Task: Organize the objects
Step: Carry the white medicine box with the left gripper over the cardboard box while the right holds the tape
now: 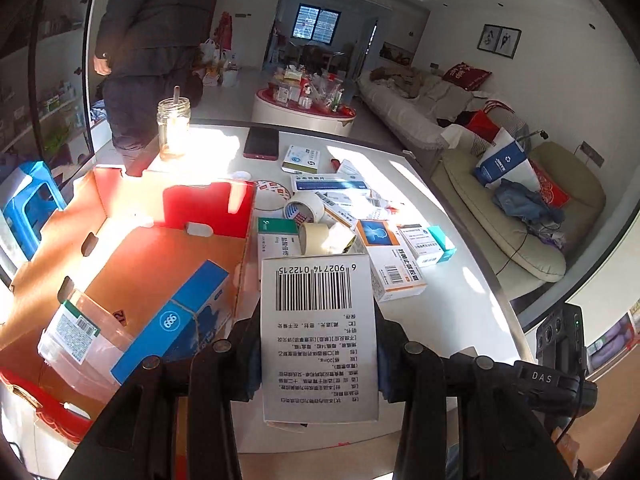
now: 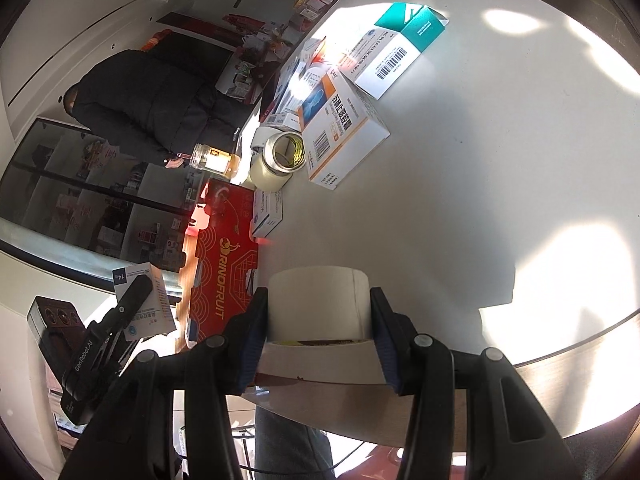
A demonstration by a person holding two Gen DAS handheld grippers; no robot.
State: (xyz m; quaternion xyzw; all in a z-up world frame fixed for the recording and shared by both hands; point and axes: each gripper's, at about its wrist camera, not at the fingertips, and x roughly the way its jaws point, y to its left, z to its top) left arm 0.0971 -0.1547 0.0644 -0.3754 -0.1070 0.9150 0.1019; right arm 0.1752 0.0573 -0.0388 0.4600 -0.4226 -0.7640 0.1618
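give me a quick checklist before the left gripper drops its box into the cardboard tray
1. Left gripper clamped on the white barcode box: ok.
2. Box lifted off the table: ok.
3. Free floor in the cardboard tray: ok, bare beyond the blue 999 box and the clear packet.
4. Box already over the tray: not ok, it hangs beside the tray's wall.
5. Right gripper out of the way, holding its tape roll: ok.
6. Grip depth on the barcode box: cannot tell.
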